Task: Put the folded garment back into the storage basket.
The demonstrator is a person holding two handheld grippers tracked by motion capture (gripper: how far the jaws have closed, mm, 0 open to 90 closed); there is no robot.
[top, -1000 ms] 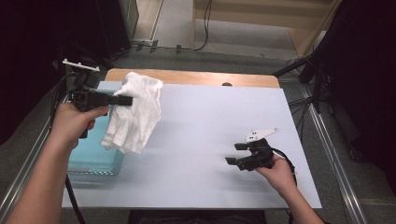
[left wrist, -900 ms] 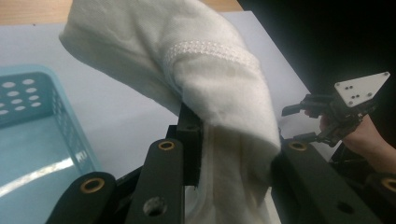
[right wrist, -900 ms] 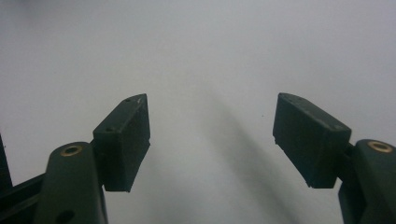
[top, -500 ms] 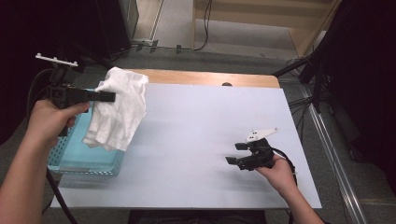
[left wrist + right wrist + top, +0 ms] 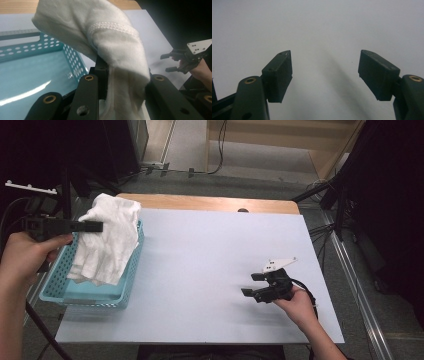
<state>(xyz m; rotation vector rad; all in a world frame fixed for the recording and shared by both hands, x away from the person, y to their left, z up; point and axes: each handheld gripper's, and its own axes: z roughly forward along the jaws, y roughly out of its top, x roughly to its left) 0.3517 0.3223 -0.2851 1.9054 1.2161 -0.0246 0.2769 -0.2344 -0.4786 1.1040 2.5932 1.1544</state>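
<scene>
A white cloth (image 5: 112, 237) hangs from my left gripper (image 5: 95, 226), which is shut on its upper fold. It dangles over a turquoise perforated basket (image 5: 85, 295) at the table's left edge, its lower end inside the rim. In the left gripper view the cloth (image 5: 110, 42) drapes over both jaws of the left gripper (image 5: 125, 80), above the basket (image 5: 72, 57). My right gripper (image 5: 252, 285) rests low over the white table (image 5: 210, 250) at the front right. Its jaws stand open with nothing between them, as the right gripper (image 5: 325, 72) view confirms.
The white tabletop has a wooden strip (image 5: 210, 203) along its far edge. Dark stands and cables (image 5: 340, 205) crowd the floor to the right, and dark equipment sits behind the basket. The right gripper (image 5: 167, 62) is seen far off in the left gripper view.
My left hand has carried the cloth leftward and slightly up, from above the table's left part to over the basket. The right gripper has stayed put.
</scene>
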